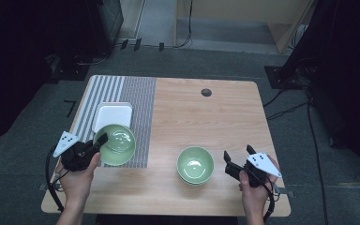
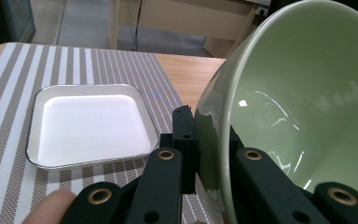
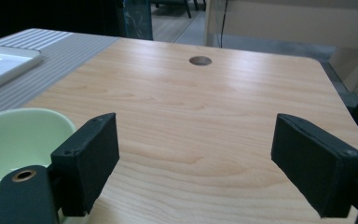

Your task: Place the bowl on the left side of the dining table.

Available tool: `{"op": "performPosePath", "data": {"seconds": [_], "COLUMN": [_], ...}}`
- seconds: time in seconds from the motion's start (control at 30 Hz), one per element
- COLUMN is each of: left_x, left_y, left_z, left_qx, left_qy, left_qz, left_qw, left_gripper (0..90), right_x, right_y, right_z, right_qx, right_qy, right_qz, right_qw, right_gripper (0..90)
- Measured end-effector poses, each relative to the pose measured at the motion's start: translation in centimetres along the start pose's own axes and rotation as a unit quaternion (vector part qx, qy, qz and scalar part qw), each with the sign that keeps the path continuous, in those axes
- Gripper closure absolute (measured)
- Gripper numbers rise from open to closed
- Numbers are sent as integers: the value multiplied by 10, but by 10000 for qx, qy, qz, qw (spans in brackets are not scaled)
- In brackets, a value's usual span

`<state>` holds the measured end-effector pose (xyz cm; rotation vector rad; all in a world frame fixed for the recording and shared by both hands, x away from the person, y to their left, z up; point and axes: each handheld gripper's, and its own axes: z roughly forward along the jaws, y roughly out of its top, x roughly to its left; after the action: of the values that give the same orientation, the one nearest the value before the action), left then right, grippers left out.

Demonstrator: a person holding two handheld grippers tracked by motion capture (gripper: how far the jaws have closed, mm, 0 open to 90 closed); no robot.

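My left gripper (image 1: 101,139) is shut on the rim of a pale green bowl (image 1: 116,143), holding it tilted over the striped placemat (image 1: 140,103). In the left gripper view the bowl (image 2: 307,107) looms at the right, its rim pinched between the two black jaws of the left gripper (image 2: 209,140). A second green bowl (image 1: 195,164) stands on the wooden table (image 1: 215,117) near the front, seemingly stacked on another. My right gripper (image 1: 238,153) hovers open just right of that bowl. In the right gripper view, the right gripper (image 3: 196,158) has only bare table between its jaws and the bowl (image 3: 14,140) at its left.
A white square dish (image 1: 113,117) rests on the placemat behind the held bowl, also seen as the white dish (image 2: 88,123) in the left gripper view. A dark round hole (image 1: 206,92) sits near the table's far edge. Cables and dark furniture ring the floor around the table.
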<state>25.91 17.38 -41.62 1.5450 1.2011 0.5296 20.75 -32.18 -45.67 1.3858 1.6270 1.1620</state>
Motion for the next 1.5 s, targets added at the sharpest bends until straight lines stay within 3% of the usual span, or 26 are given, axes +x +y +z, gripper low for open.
{"op": "performPosePath", "data": {"seconds": [0.17, 0.37, 0.5, 0.8, 0.9, 1.03, 1.2, 1.33, 1.5], "left_x": [6, 12, 16, 21, 23, 26, 28, 29, 36], "left_y": [0, -1, -1, 0, 0, -1, 0, 2, 8], "left_z": [-1, -2, -2, -4, -5, -4, -3, -3, -1], "left_qx": [-6, -26, -20, -36, -53, -45, -35, -35, -49], "left_qy": [60, 107, 132, 179, 189, 203, 245, 254, 269], "left_qz": [-69, -144, -168, -185, -227, -274, -268, -286, -327], "left_qw": [10000, 9998, 9998, 9997, 9995, 9994, 9993, 9993, 9991], "left_gripper": [848, 848, 848, 849, 849, 849, 849, 849, 849], "right_x": [-15, -33, -46, -67, -75, -77, -80, -77, -77], "right_y": [-10, -26, -37, -54, -62, -63, -66, -66, -67], "right_z": [2, 7, 11, 12, 10, 8, 8, 8, 6], "right_qx": [121, 460, 661, 1093, 1360, 1413, 1821, 1873, 1902], "right_qy": [-128, -345, -329, -399, -456, -483, -404, -444, -367], "right_qz": [-4, -8, 176, 370, 444, 402, 348, 171, 152], "right_qw": [9998, 9983, 9971, 9925, 9887, 9880, 9818, 9812, 9809], "right_gripper": [149, 149, 149, 151, 153, 153, 148, 144, 117]}}
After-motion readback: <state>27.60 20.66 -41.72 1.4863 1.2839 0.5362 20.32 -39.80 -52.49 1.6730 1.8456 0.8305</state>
